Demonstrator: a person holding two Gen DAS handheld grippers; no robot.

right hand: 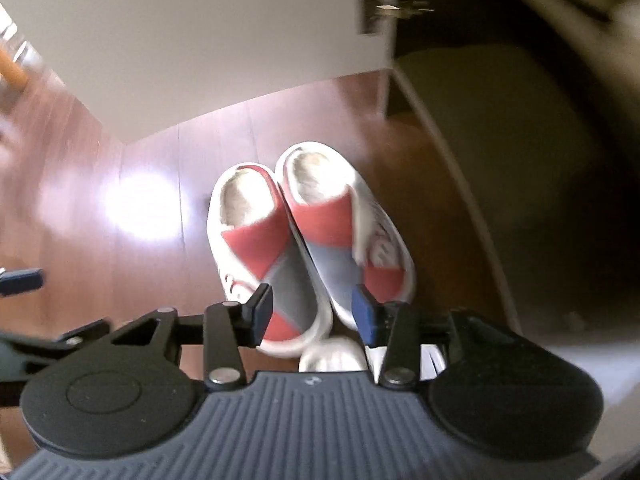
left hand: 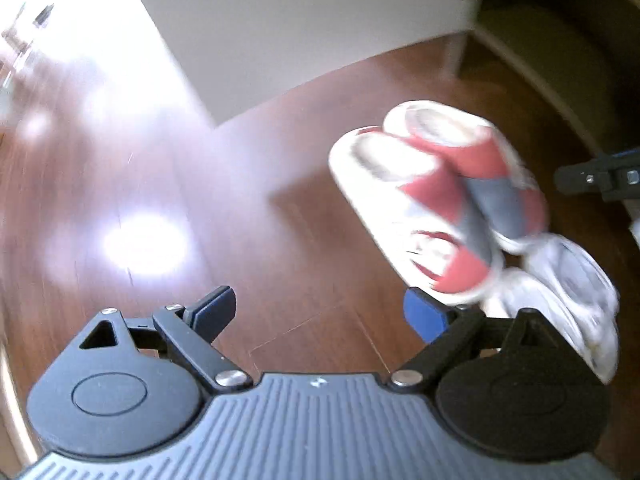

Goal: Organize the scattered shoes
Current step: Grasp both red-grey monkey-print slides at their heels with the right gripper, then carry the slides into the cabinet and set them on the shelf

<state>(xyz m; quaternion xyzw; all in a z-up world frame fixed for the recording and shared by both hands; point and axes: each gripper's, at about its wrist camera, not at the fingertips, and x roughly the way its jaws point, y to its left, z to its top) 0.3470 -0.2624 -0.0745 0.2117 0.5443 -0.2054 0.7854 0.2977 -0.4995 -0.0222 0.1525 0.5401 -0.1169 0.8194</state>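
A pair of white slippers with red and grey crossed straps point(right hand: 304, 236) is pressed side by side between the fingers of my right gripper point(right hand: 314, 314), held above the wooden floor. The same pair shows at the right of the left wrist view point(left hand: 432, 196), blurred. My left gripper point(left hand: 318, 314) is open and empty over the floor, to the left of the slippers. A white sneaker point(left hand: 568, 300) lies under the slippers at the right; its toe shows in the right wrist view point(right hand: 330, 356).
A white wall point(left hand: 280, 32) rises beyond the reddish wooden floor point(left hand: 140, 200), which carries bright glare. A dark shelf unit with a pale frame point(right hand: 500, 128) stands at the right. My right gripper's tip point(left hand: 592, 178) shows at the right edge.
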